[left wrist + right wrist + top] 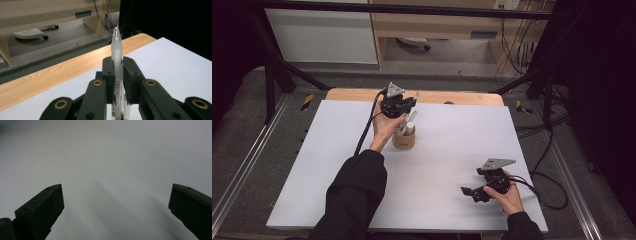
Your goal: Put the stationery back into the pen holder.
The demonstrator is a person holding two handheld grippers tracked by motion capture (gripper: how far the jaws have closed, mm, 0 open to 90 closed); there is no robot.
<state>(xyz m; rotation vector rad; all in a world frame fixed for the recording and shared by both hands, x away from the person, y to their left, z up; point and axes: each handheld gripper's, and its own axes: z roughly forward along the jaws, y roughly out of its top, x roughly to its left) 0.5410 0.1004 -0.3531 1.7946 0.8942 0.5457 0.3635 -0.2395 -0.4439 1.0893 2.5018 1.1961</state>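
Note:
My left gripper (410, 103) is held above a small brown cup (403, 140) at the back middle of the white table (462, 145). It is shut on a frosted white pen (416, 95). In the left gripper view the pen (116, 47) stands up between the closed jaws of the left gripper (117, 66), tip upward. The pen's lower part slants down toward the cup, where something white (410, 129) also sticks out. My right gripper (470, 192) rests low over the table at the front right, open. In the right gripper view it (116, 195) has nothing between its jaws.
A wooden strip (462, 97) edges the table's far side. Beyond it are the floor, a cabinet and hanging cables. Black frame legs (272, 75) stand at both back corners. A cable (547, 195) trails off the right edge.

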